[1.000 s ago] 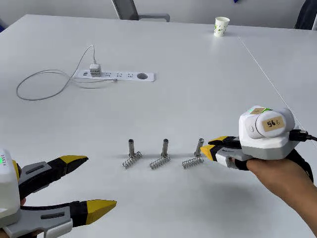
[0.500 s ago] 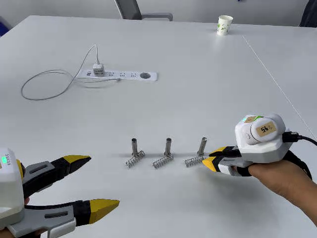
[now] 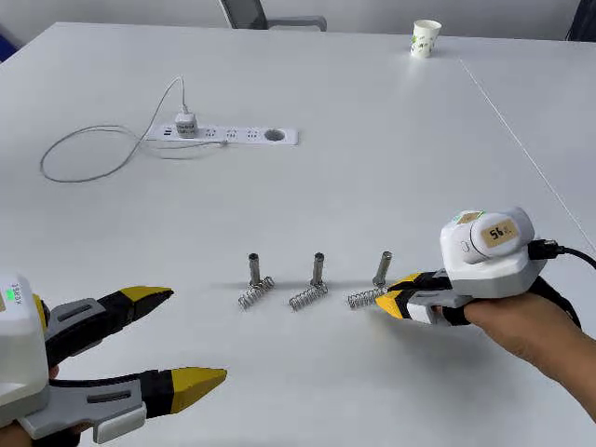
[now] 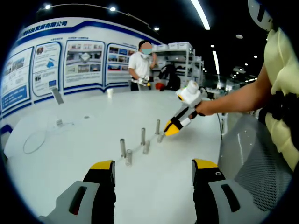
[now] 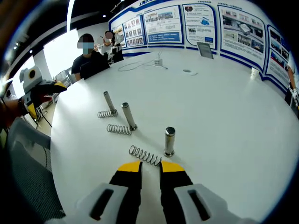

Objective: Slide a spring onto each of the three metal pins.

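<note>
Spring (image 5: pixel 144 155) end at right tongs (image 5: pixel 150 165) tips, pinch unclear | left tongs (image 4: pixel 154 164) spread

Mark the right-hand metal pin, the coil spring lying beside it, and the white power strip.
Upright grey metal pin on the right (image 3: pixel 383 267): head view, mid-shaft.
Silver coil spring (image 3: pixel 365 298), lying by that pin: head view, middle coils.
Long white power strip (image 3: pixel 237 137): head view, middle of its top face.

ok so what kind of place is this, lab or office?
Probably a company showroom or meeting area rather than a workshop: a large white conference-style table, blue-bordered poster panels along the wall, and storage shelving at the back.
</note>
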Demonstrator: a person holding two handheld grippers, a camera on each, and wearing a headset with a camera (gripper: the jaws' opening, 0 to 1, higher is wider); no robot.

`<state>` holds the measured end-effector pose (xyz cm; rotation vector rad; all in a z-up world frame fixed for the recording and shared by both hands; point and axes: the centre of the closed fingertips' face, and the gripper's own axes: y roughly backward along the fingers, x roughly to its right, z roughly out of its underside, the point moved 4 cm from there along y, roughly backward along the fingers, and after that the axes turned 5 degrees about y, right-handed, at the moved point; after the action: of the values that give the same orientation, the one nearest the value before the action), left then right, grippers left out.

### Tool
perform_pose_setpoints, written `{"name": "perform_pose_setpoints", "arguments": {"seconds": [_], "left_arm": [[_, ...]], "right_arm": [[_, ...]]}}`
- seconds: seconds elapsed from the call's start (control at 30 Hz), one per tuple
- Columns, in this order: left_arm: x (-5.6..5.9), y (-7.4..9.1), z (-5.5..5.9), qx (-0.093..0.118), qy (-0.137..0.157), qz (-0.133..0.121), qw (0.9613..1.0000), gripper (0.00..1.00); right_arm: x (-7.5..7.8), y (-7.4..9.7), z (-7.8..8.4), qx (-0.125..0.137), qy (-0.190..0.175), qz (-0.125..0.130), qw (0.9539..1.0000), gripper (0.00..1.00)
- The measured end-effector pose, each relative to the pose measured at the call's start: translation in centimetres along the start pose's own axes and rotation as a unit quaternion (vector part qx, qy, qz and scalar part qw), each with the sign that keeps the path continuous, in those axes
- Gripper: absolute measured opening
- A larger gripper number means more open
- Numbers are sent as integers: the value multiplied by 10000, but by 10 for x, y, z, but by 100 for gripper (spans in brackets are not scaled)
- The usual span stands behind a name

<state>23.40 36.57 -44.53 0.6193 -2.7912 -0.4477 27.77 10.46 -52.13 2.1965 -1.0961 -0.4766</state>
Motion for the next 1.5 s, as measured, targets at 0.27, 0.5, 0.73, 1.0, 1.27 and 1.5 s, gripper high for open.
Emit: {"name": "perform_pose_setpoints", "arguments": {"seconds": [0.27,0.5,0.73,1.0,1.27,1.5], "left_arm": [[0,-3,-1,12,10,31,10000,68],[1,-5,1,-34,1,64,10000,68],[3,-3,1,-39,16,51,10000,68],[1,1,4,-64,63,-2,10000,68],[1,-2,5,-86,60,33,9999,68],[4,-5,6,-193,-44,139,9997,67]], "right_arm": [[-18,4,1,-42,231,-202,9995,15],[-5,4,-14,175,491,-235,9984,16],[-8,-11,-14,-50,1102,-541,9924,21],[2,-15,-8,-274,1232,-638,9900,22],[-4,-10,1,-440,1272,-739,9881,19],[-5,-11,5,-494,1378,-776,9862,17]]}}
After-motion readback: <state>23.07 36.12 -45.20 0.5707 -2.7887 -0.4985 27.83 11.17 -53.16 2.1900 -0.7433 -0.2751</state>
